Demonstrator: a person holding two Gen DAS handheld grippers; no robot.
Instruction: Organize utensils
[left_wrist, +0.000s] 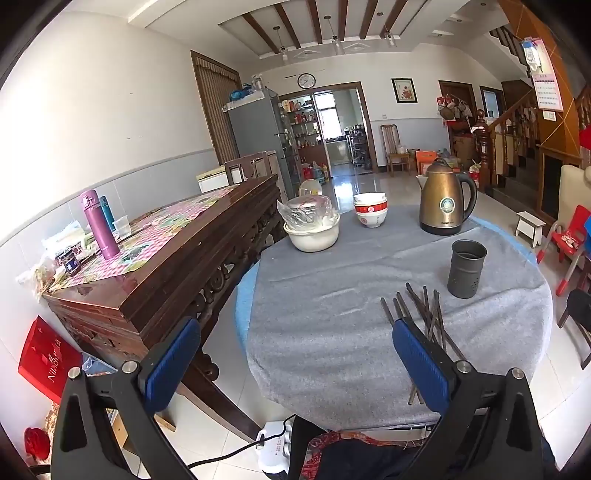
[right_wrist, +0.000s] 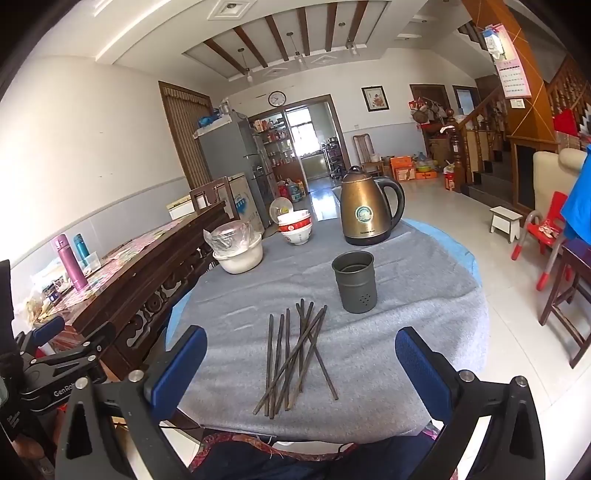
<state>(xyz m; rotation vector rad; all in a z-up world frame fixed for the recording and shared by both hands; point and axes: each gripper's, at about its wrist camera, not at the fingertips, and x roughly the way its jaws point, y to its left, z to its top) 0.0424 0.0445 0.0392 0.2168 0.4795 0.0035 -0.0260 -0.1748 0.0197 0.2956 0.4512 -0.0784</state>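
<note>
Chopsticks (right_wrist: 295, 358) lie loose in messy pile on gray cloth (right_wrist: 406, 332), some crossed. Long sides run from near table edge toward dark cup (right_wrist: 354, 282) just behind, likely their home. Left gripper (left_wrist: 295, 358) wide open, empty. Right gripper (right_wrist: 301, 362) wide open, empty, hangs over pile, likely ready to pick.

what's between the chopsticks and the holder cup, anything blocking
Nothing visible. The chopsticks lie loose on the grey cloth, and the empty holder cup stands just beyond them with only bare cloth between.
</note>
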